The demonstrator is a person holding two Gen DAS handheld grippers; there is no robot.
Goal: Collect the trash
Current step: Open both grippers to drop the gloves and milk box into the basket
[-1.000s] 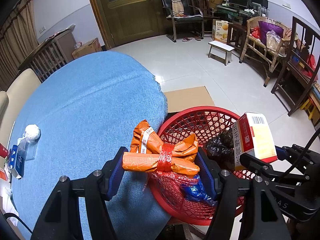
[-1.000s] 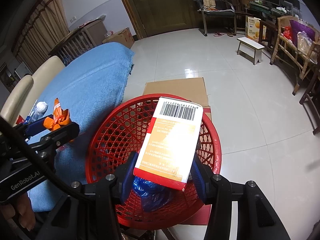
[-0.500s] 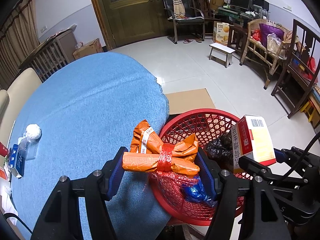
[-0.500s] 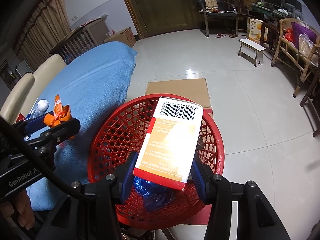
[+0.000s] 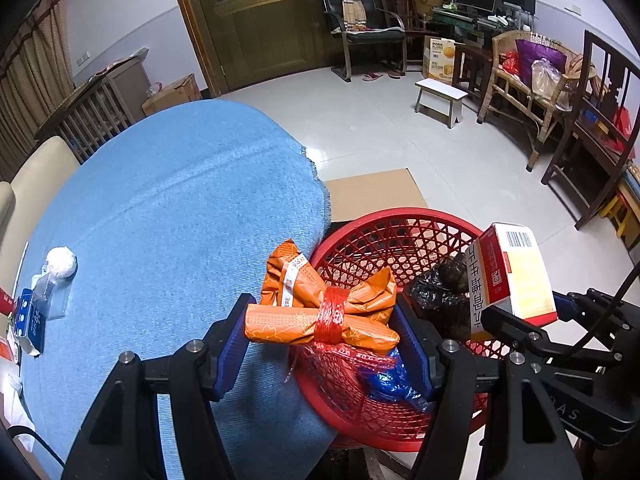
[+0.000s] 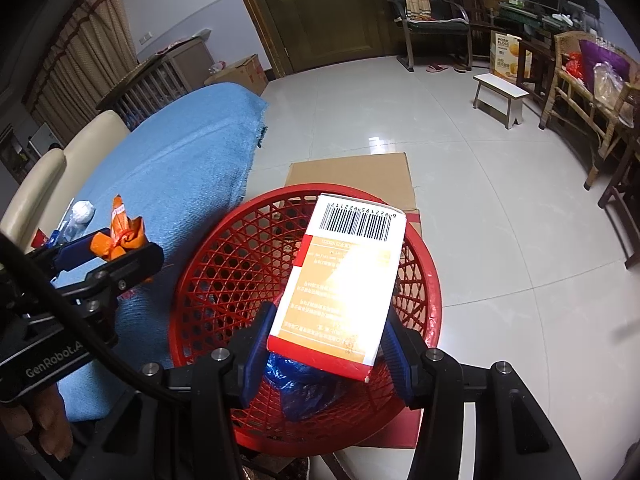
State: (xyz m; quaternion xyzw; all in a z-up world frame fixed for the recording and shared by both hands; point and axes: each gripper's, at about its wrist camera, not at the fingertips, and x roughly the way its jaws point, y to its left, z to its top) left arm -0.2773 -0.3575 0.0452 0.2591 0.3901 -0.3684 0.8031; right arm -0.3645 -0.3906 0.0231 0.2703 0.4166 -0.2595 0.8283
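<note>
The left gripper is closed on an orange wrapper tied with red string, pads pressing its two ends; it hangs at the table edge, just beside the basket rim. The right gripper is clamped on a red-and-white box, held over the basket's middle with the barcode end pointing away.

The step in hand looks like dropping both into the basket. The box is already well placed: part the jaws and let it fall flat. The wrapper should first move right, past the rim, or it may catch on the edge and fall to the floor.

The basket already holds a black bag and a blue bag. It stands on cardboard on pale tiles, touching the blue tablecloth, where a white wad remains. Beyond are a wooden door, chairs and a small stool.
</note>
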